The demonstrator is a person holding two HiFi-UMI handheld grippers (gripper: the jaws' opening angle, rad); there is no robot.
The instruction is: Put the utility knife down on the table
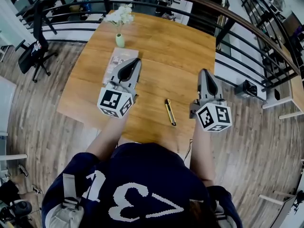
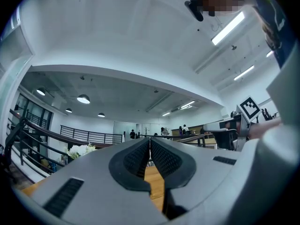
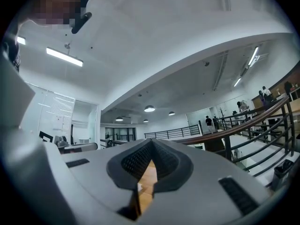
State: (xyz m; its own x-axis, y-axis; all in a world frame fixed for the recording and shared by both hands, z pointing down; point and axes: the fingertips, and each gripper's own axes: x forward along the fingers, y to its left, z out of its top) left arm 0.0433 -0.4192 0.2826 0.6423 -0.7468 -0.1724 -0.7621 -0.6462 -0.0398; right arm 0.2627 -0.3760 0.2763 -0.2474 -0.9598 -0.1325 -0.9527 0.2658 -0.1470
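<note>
The utility knife (image 1: 170,112) lies flat on the tabletop (image 1: 161,46), between your left tongs (image 1: 135,61) and right tongs (image 1: 204,72), both pressed together on nothing. It looks light, stiff and slim; if you regrasp, pinch across mid-handle.

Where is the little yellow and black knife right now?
In the head view, the slim yellow-and-black utility knife lies on the wooden table near its front edge, between the left gripper and the right gripper, closer to the right one.
</note>
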